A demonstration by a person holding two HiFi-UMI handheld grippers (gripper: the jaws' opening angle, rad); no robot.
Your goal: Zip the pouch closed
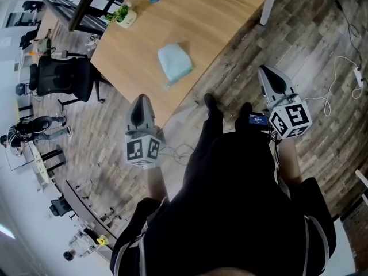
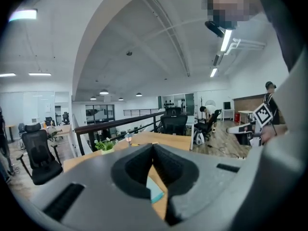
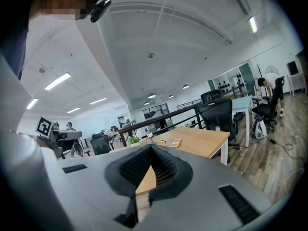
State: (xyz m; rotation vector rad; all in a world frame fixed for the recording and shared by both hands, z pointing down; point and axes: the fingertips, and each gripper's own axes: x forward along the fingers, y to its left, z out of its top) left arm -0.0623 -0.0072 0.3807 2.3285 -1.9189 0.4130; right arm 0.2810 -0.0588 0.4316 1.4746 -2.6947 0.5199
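A wooden table [image 1: 230,16] fills the upper view. Off its near edge hang the left gripper [image 1: 141,103] and right gripper [image 1: 269,76], jaws closed and empty. The light blue pouch [image 1: 175,62] lies mid-table, apart from both

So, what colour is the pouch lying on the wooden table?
The pouch is light blue. It shows best in the head view.

Left gripper [image 1: 142,100] and right gripper [image 1: 266,72]: jaws together, empty.
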